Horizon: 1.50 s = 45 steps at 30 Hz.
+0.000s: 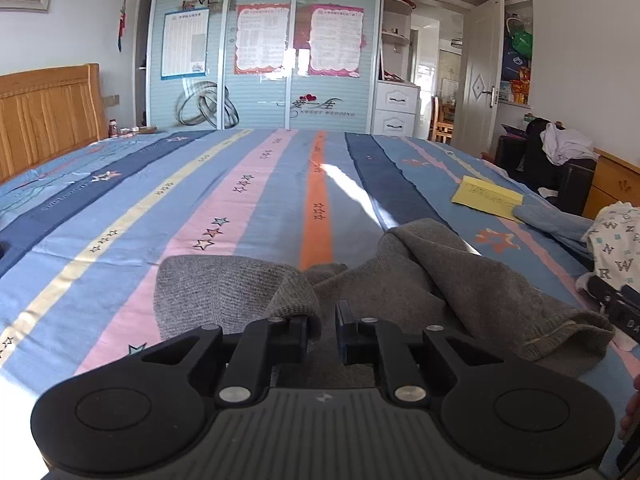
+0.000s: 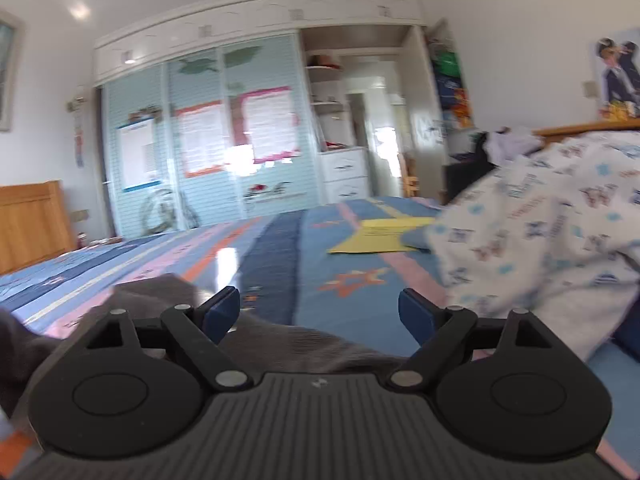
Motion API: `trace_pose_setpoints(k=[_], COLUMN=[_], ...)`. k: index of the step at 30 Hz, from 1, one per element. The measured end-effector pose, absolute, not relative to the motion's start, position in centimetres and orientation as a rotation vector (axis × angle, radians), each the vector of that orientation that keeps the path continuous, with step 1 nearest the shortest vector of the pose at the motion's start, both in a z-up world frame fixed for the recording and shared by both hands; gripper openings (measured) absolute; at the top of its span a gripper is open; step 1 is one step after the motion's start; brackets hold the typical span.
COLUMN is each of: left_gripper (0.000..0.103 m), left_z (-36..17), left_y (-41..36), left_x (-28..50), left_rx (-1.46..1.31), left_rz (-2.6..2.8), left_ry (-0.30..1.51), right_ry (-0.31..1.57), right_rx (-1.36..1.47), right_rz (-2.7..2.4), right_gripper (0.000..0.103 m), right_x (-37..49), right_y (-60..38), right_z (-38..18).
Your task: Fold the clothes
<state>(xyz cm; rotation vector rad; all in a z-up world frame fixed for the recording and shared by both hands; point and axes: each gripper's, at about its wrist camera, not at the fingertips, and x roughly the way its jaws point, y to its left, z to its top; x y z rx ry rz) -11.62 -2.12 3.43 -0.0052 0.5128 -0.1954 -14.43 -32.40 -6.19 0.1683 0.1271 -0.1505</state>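
The soft, limp grey knitted sweater (image 1: 460,280) drapes readily and is probably best gripped at its ribbed hem; the left gripper (image 1: 322,330) stands narrowly parted and empty, the right gripper (image 2: 319,314) wide and empty.

The bed sheet (image 1: 248,200) is striped in light blue, navy, pink, cream and orange, and is dotted with small stars. A plain grey knitted garment (image 1: 460,280) is seen on it, beside a yellow paper (image 1: 486,196) and a white cloth (image 2: 532,216) printed with blue letters.
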Motion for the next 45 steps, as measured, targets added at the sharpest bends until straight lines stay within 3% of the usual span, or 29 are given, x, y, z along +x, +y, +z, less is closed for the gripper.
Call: trace_pose_setpoints(k=[10,18,20,21,22,24,27,29,31,33,38,42,45], left_gripper=[0.014,0.018,0.018,0.018,0.018,0.018,0.019,0.027,0.039,0.058,0.083,0.096,0.098], left_z=[1.2,0.0,-0.1,-0.1,-0.1,0.1,0.3,0.1,-0.6,-1.4,-1.1,0.6,1.3], left_y=[-4.0,-4.9,-5.1,-5.1,-5.3,-5.6,-5.9,-5.9,-5.5,-4.7,-1.7,1.8,4.6], left_x=[-12.5,-13.4,-13.5,-13.4,-13.1,-12.2,-10.8,-10.1,-9.9,-10.2,-10.2,-9.9,-9.3], left_rx=[0.032,0.053,0.061,0.064,0.065,0.067,0.032,0.003,-0.011,0.005,-0.014,-0.084,-0.134], left_rz=[-0.28,-0.317,-0.326,-0.327,-0.323,-0.312,-0.275,-0.232,-0.179,-0.111,0.084,0.207,0.26], left_ry=[0.595,0.639,0.635,0.633,0.634,0.637,0.6,0.571,0.56,0.547,0.474,0.4,0.39], right_ry=[0.203,0.366,0.41,0.437,0.448,0.468,0.403,0.354,0.316,0.28,0.175,0.118,0.038], right_rx=[-0.161,-0.179,-0.154,-0.137,-0.122,-0.092,-0.242,-0.343,-0.426,-0.497,-0.674,-0.829,-0.965], right_rz=[-0.032,0.043,0.049,0.043,0.035,0.017,-0.089,-0.163,-0.211,-0.25,-0.263,-0.189,-0.182], right_gripper=[0.103,0.1,0.077,0.052,0.033,0.022,0.017,0.015,0.013,0.012,0.012,0.012,0.012], right_x=[-9.8,-6.1,-5.8,-5.6,-5.5,-5.5,-6.4,-7.0,-7.4,-7.7,-7.9,-8.3,-8.7], right_y=[-24.1,-22.3,-22.1,-22.3,-22.6,-23.2,-22.5,-22.3,-22.5,-22.6,-21.5,-18.3,-15.5], right_z=[-6.4,-7.8,-8.0,-8.2,-8.3,-8.5,-8.2,-7.6,-6.3,-4.6,1.6,5.5,8.3])
